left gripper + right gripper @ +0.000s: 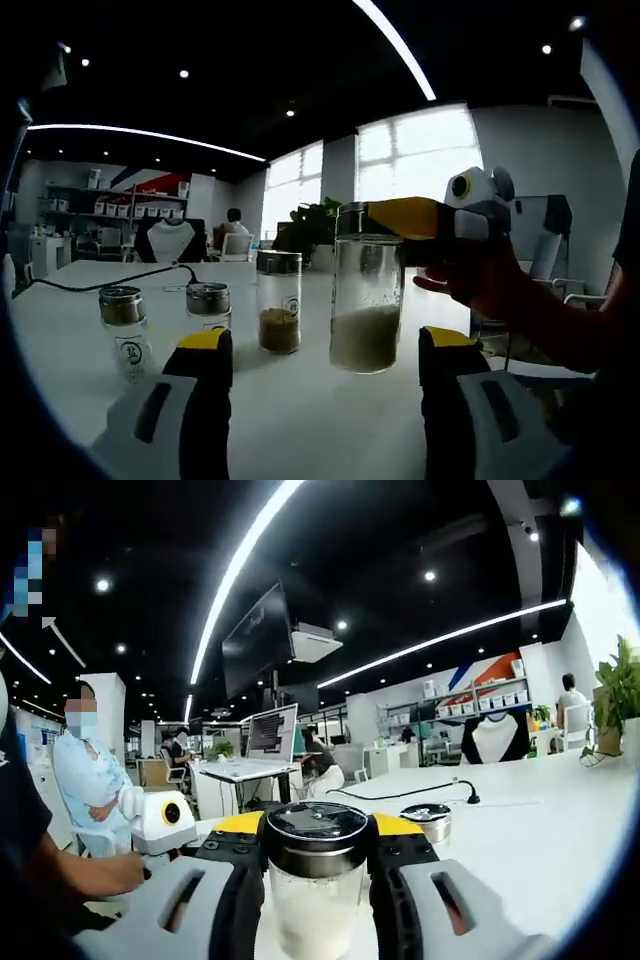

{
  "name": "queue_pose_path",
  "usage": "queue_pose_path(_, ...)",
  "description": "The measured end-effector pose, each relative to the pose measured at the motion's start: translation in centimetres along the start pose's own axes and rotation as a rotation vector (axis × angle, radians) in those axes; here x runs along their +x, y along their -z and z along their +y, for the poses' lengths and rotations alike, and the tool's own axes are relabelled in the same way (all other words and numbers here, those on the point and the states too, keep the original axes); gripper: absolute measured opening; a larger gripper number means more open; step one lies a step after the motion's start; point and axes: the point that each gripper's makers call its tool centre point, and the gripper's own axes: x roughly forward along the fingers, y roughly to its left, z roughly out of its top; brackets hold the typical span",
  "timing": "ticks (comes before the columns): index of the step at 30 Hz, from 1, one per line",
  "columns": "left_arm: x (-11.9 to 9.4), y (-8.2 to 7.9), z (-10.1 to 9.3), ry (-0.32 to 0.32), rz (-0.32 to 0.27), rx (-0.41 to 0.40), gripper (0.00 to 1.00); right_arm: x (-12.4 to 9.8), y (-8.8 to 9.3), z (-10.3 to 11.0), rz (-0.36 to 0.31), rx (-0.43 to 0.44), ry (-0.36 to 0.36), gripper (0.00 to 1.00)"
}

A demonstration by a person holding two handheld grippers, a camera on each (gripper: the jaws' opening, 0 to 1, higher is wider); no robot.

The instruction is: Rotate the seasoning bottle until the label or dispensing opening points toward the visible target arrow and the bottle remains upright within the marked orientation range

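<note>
A tall glass seasoning bottle with white grains and a dark lid stands upright on the white table. My right gripper reaches in from the right and grips it just under the lid. In the right gripper view the same bottle sits between the yellow-tipped jaws of my right gripper, which is shut on its neck. My left gripper is open, its jaws wide apart in front of the bottle and not touching it. No label or arrow can be made out on the bottle.
Left of the held bottle stand a bottle of brown seasoning and two short labelled jars. A black cable runs across the far table. One short jar shows behind the right jaw. A person's hand holds the right gripper.
</note>
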Motion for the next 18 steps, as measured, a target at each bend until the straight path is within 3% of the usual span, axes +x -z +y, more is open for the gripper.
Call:
queue_pose_path(8, 0.5, 0.1, -2.0, 0.071, -0.003, 0.021, 0.68, 0.4, 1.3, 3.0, 0.021, -0.038, -0.071, 0.37)
queue_pose_path(12, 0.8, 1.0, -3.1, 0.122, 0.029, 0.040, 0.71, 0.4, 2.0, 4.1, 0.045, -0.091, -0.090, 0.37)
queue_pose_path(18, 0.7, 0.6, -3.4, 0.147, -0.011, 0.035, 0.55, 0.3, 2.0, 4.6, 0.032, -0.075, -0.127, 0.37)
